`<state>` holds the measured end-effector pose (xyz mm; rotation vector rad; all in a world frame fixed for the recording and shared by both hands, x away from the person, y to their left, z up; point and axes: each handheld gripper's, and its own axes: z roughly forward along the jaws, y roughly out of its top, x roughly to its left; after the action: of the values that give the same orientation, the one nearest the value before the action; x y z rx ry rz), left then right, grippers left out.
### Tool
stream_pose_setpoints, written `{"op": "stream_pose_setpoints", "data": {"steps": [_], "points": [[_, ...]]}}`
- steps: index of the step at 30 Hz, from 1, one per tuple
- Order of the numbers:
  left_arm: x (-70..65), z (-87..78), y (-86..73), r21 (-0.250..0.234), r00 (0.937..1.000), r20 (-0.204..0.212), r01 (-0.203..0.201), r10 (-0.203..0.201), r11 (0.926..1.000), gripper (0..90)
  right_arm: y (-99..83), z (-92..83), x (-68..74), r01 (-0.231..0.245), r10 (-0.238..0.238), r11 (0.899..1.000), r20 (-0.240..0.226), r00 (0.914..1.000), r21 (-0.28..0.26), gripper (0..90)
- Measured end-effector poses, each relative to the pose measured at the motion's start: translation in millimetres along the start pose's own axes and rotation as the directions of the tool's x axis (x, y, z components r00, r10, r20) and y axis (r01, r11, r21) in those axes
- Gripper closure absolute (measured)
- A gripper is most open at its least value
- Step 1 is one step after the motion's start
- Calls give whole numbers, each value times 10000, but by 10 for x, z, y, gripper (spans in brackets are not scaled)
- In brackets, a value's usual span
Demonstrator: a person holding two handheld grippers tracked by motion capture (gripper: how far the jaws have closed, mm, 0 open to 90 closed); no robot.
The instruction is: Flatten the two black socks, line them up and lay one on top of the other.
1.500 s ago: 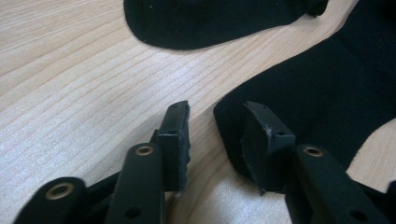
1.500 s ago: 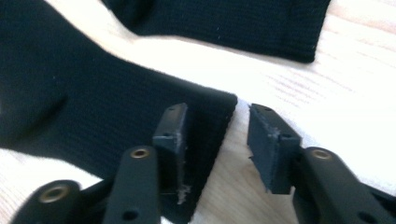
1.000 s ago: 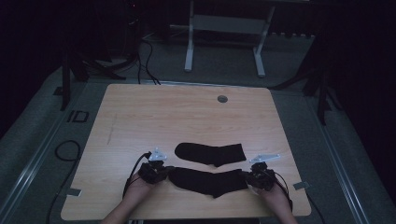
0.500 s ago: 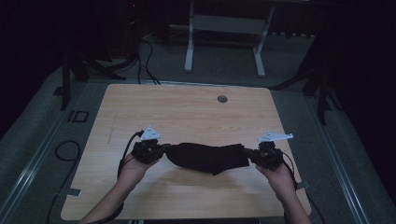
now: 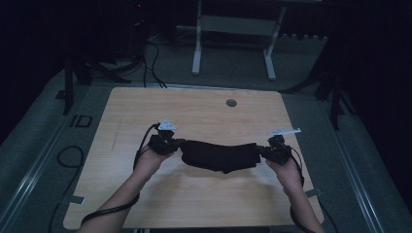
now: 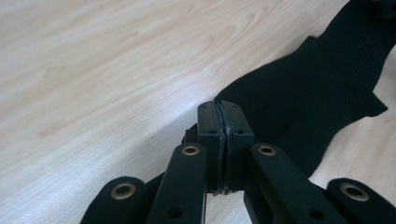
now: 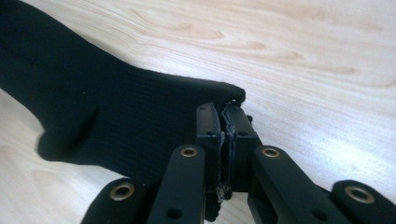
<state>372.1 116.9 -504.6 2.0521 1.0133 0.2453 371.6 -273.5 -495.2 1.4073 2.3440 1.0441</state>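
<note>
The left tongs (image 5: 165, 143) and the right tongs (image 5: 275, 151), each clamped on one end of the black sock (image 5: 221, 156), hold it stretched above the worktop (image 5: 204, 114), so both should pull evenly to keep it flat, while the round hole (image 5: 231, 103) beyond the sock blocks nothing.

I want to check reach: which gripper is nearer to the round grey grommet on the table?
Left, slightly. The grommet lies ahead, right of the left gripper and left of the right gripper.

Dim room; table lit, gripper views sharp.
</note>
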Motion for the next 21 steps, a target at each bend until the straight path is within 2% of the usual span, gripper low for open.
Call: {"op": "stream_pose_setpoints", "data": {"steps": [7, 9, 11, 14, 17, 20, 21], "points": [[82, 188, -122, 266, 9996, 184, 221, -226, 9994, 882, -83, 195, -99, -252, 245, 9987, 153, 9996, 444, 862], [121, 257, -154, 397, 9988, 254, 418, -428, 9983, 882, -113, 270, -130, -333, 322, 9972, 176, 9993, 666, 859], [139, 300, -181, 544, 9993, 153, 321, -330, 9980, 881, -128, 320, -143, -350, 336, 9964, 190, 9993, 777, 856], [157, 337, -215, 554, 9990, 166, 401, -411, 9977, 880, -143, 387, -146, -330, 300, 9948, 326, 9990, 965, 856], [177, 375, -250, 791, 9986, 210, 467, -485, 9958, 879, -140, 433, -173, -411, 382, 9945, 322, 9988, 966, 856], [165, 386, -284, 877, 9992, 104, 385, -396, 9954, 879, -132, 446, -174, -446, 416, 9943, 326, 9986, 971, 851], [168, 384, -291, 888, 9990, 95, 420, -430, 9952, 878, -119, 458, -159, -302, 267, 9940, 355, 9990, 1047, 844]]}}
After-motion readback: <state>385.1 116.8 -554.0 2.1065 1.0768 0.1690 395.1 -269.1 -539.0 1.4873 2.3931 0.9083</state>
